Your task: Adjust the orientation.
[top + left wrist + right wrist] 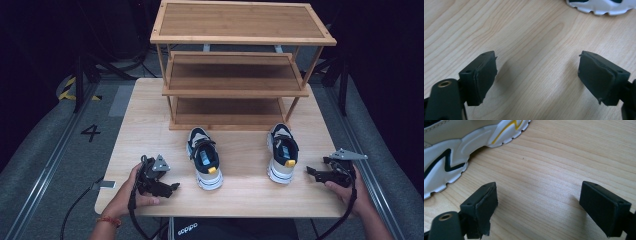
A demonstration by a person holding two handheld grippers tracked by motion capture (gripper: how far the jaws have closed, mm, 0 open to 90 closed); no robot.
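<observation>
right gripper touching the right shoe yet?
Apart. In the right gripper view, bare wood lies between the right gripper and the right shoe; its jaws are open with nothing between them.

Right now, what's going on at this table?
A person holds a two-jaw gripper in each hand, both resting low at the near edge of the light wooden table. The left gripper and right gripper have open jaws with nothing between them. Two beige-and-navy sneakers sit untouched between them: the left sneaker and the right sneaker. Behind them stands a three-tier bamboo shoe rack, its shelves bare.
</observation>
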